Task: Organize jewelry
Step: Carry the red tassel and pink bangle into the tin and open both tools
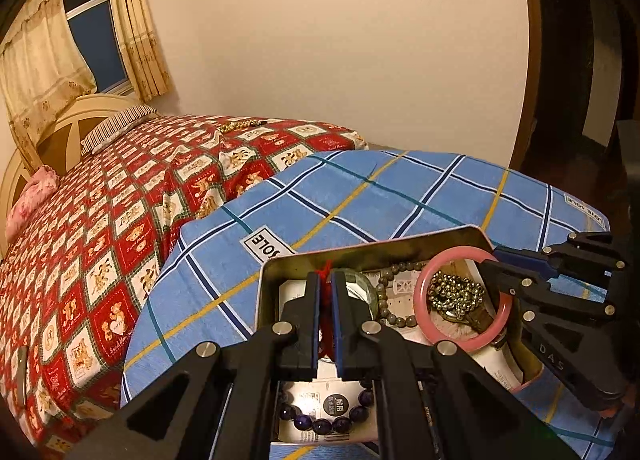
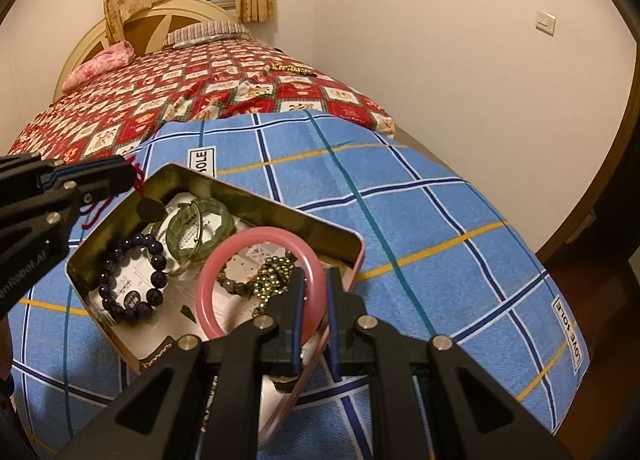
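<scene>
An open metal tin (image 2: 256, 196) lies on a blue checked cloth and holds jewelry. Inside it are a purple bead bracelet (image 2: 106, 288), a green bangle (image 2: 216, 206), a grey bead bracelet (image 1: 384, 300) and a brass bead chain (image 2: 276, 272). My left gripper (image 1: 325, 280) is shut on a red cord (image 1: 325, 268) over the tin's left end. A dark pendant (image 2: 151, 210) hangs from the cord just inside the rim. My right gripper (image 2: 316, 280) is shut on a pink bangle (image 2: 256, 235), which is tilted over the tin's right part. That bangle (image 1: 421, 296) and the right gripper (image 1: 490, 256) also show in the left wrist view.
The blue checked cloth (image 2: 440, 220) covers the near end of a bed. Beyond it lies a red bedspread with a bear pattern (image 1: 100, 240), and another bead chain (image 1: 236, 125) rests on it near the wall. Pillows and a headboard stand at the far end.
</scene>
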Tool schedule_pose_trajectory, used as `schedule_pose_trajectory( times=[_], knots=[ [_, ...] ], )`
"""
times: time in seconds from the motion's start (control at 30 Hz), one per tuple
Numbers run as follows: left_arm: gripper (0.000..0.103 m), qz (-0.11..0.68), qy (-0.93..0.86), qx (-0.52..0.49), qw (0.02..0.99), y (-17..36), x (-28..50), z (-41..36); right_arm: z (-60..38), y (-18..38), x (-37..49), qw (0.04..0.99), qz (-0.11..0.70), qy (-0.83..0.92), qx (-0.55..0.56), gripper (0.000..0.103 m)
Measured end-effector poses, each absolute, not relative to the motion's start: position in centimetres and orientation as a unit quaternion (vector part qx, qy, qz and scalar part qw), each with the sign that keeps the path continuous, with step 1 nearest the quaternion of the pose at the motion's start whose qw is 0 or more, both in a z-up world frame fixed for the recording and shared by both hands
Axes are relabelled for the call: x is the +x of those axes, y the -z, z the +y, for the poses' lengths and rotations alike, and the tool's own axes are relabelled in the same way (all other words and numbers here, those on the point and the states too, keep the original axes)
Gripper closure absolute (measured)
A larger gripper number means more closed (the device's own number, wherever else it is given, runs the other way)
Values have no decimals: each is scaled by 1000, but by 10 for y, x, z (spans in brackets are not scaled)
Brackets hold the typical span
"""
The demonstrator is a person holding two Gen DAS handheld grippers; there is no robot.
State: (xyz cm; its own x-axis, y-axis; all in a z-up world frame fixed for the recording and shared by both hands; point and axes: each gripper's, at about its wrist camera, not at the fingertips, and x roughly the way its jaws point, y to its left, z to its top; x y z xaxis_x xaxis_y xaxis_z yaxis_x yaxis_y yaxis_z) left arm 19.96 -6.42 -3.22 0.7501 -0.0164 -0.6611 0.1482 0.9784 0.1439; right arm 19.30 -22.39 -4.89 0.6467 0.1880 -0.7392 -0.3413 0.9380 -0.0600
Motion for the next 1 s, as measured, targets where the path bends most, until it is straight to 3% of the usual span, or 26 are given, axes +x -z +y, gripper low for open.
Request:
schedule_pose_trajectory(
  times=[0.8,0.9,0.97,1.0],
  knots=[
    [97,363,46,111,924,44,201,-68,-218,59,193,896,405,-149,-106,90],
    [83,364,38,118,923,45,199,-70,-220,58,193,898,404,-149,-94,87],
    [57,356,37,116,927,43,195,-69,-223,56,193,899,403,-147,-88,83],
    [50,349,33,118,929,41,193,-69,-224,55,193,900,402,-148,-86,83]
  ],
)
